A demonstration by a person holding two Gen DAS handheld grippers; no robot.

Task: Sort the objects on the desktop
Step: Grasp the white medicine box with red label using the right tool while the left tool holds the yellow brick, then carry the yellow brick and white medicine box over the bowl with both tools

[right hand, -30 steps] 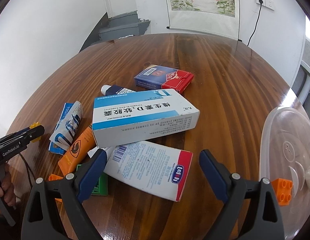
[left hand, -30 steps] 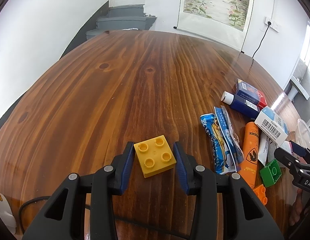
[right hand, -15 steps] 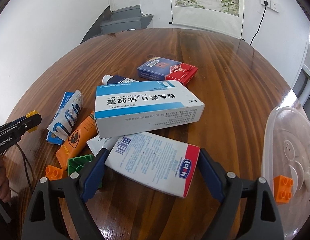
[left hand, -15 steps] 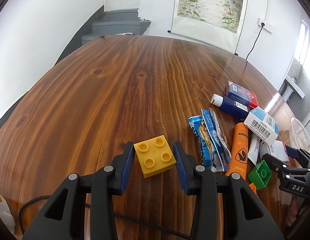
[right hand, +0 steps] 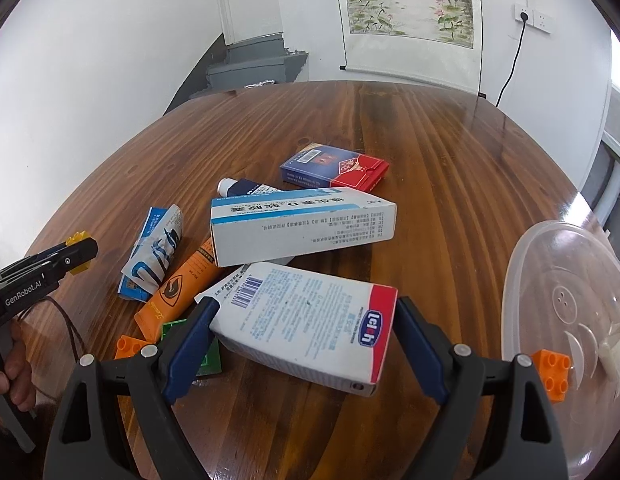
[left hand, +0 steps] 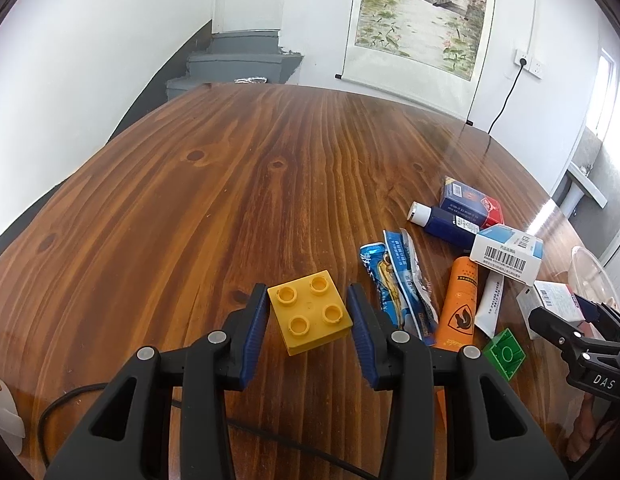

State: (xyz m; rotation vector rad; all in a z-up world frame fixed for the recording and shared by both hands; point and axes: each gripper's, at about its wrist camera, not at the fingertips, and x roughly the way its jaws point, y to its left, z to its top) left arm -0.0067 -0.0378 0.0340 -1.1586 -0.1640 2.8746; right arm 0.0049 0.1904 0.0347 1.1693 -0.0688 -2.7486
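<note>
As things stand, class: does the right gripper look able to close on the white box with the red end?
Probably yes. The right gripper is open, its fingers either side of the white box, with nothing between them.

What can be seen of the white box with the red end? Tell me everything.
The white box with the red end looks like printed cardboard: small blue text, a barcode near one end, and a red band with a blue logo patch at the other. It lies flat but askew on the wooden table, between the fingers of the right gripper, which are open around it. Its far corner tucks under the blue-and-white box.
</note>
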